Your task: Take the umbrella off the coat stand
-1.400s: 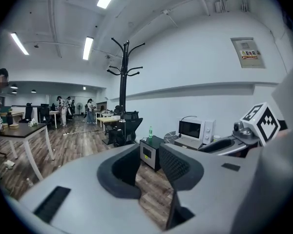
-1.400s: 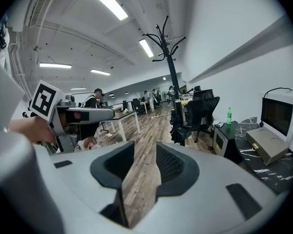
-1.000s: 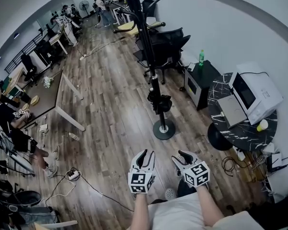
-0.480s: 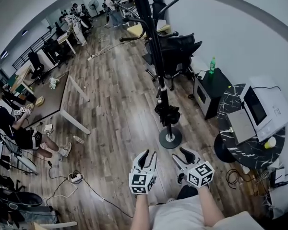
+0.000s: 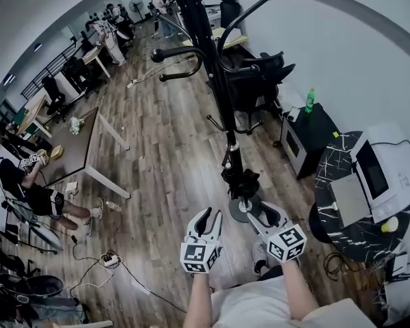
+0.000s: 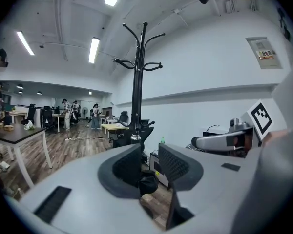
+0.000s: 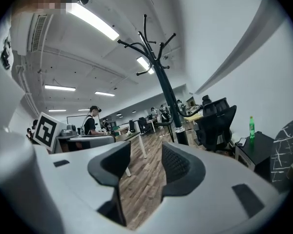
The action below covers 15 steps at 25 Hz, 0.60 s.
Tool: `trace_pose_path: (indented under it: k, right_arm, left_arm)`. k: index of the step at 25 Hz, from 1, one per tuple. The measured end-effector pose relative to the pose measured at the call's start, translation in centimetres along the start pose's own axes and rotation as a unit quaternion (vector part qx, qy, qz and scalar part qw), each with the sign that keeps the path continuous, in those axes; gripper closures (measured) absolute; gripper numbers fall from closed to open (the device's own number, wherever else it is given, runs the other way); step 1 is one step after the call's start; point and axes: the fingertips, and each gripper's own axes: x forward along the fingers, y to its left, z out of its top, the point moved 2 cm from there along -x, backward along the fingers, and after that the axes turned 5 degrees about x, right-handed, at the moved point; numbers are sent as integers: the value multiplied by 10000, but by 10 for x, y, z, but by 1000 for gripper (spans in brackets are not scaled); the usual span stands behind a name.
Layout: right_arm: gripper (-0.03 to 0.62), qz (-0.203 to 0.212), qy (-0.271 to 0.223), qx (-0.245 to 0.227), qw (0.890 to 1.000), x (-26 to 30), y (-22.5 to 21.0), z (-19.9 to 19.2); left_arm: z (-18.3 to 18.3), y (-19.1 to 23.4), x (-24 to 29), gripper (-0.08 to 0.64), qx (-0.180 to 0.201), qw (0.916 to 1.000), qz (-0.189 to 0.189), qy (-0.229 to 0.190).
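Observation:
A tall black coat stand point(image 5: 219, 94) rises in the middle of the head view, its round base point(image 5: 240, 212) just beyond my grippers. Low on its pole hangs a dark bundle point(image 5: 240, 182), seemingly the folded umbrella. The left gripper view shows the stand point(image 6: 136, 82) dead ahead, with that bundle point(image 6: 147, 182) seen through the gap of the jaws. My left gripper point(image 5: 206, 219) is open and empty, a short way left of the base. My right gripper point(image 5: 262, 214) is beside the base, its jaws opening with nothing between them. In its own view the stand point(image 7: 162, 77) is ahead, slightly right.
A black office chair point(image 5: 266, 80) stands behind the coat stand. To the right are a black cabinet point(image 5: 307, 139) with a green bottle point(image 5: 309, 100) and a round marble table point(image 5: 342, 217) bearing a white appliance point(image 5: 386, 176). A dark desk point(image 5: 68, 142) and a seated person point(image 5: 20, 183) are left. Cables point(image 5: 109, 258) lie on the floor.
Both grippers and the head view have moved forward towards the coat stand. Its base and the dark bundle now sit right beyond the right gripper.

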Motion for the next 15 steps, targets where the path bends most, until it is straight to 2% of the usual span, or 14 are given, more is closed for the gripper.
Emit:
trace_pose_path:
  k: [4,10,15]
  right_arm:
    - [394,-111,41,-205,9997,19,-30,11]
    - [403,-87,-497,-154,9986,44,-61,48]
    - [388,-161,-488,-272,9983,67,-83,53]
  left_arm:
    - [7,9,36,436,-74,10000,13,-9]
    - [18,32,71,437,-303,9993,168,-150]
    - [15,46,93,436,-463,9984,213,-240]
